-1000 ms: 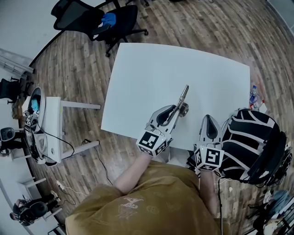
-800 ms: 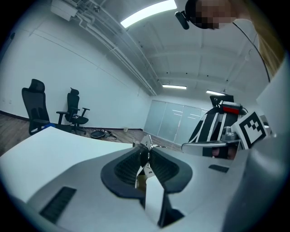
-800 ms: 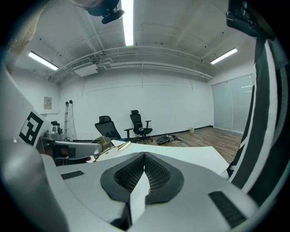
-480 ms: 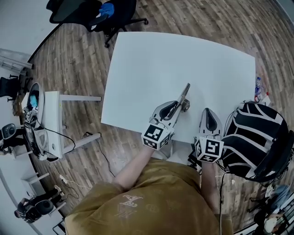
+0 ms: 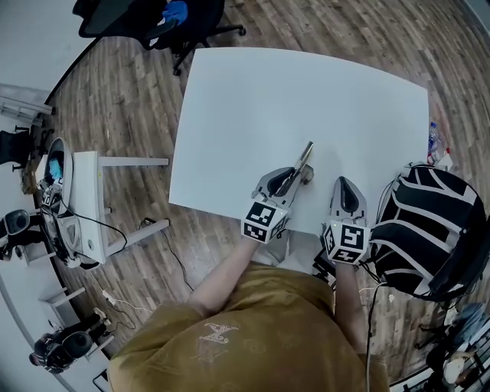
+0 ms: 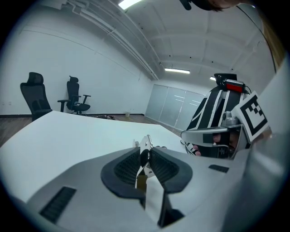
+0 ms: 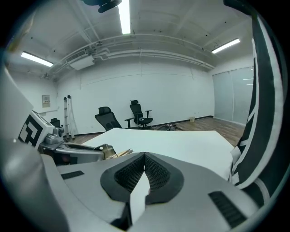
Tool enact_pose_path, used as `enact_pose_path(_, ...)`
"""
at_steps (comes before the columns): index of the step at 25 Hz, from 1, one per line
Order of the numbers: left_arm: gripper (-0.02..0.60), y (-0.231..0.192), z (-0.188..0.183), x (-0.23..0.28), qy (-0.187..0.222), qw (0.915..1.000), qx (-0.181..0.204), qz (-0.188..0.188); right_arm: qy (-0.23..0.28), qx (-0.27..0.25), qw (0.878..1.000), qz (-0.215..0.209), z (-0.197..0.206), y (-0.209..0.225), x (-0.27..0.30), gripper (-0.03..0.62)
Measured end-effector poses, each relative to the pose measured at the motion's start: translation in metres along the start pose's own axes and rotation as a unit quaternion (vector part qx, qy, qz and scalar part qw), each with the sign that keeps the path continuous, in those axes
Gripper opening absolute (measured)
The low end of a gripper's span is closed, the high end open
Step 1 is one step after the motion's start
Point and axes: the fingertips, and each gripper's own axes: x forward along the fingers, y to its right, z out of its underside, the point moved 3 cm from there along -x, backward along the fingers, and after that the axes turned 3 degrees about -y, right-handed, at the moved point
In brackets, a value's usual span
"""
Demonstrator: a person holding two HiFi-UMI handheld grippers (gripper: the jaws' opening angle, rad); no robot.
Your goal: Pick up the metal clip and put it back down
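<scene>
A long metal clip (image 5: 305,155) sticks out forward from my left gripper (image 5: 294,178), which is shut on its near end just over the near edge of the white table (image 5: 306,84). In the left gripper view the clip (image 6: 146,144) stands pinched between the black pads of the left gripper (image 6: 145,156). I cannot tell whether the clip touches the table. My right gripper (image 5: 344,185) hovers beside it to the right, shut with nothing in it. The right gripper view shows its pads closed together (image 7: 144,168), with the clip (image 7: 118,154) off to the left.
A black-and-white striped object (image 5: 432,230) sits close to the right of the right gripper. A black office chair (image 5: 153,19) stands beyond the table's far left corner. A small white side table (image 5: 84,207) with gear is at the left. A bottle (image 5: 436,142) lies by the table's right edge.
The head view has shifted slightly. The left gripper keeps its hold on the clip and both grippers stay at the table's near edge.
</scene>
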Motion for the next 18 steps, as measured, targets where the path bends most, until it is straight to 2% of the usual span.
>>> enact_pose_path(6, 0.069, -0.002, 0.011, 0.009, -0.02, 0.9998, 0.008, -0.002, -0.013, 0.001, 1.0, -0.001, 0.01, 0.001, 0.004, 0.008)
enact_pose_path(18, 0.067, -0.008, 0.027, 0.021, -0.062, 0.9968, 0.048, -0.016, -0.044, 0.002, 0.999, 0.0, 0.031, 0.003, 0.014, 0.008)
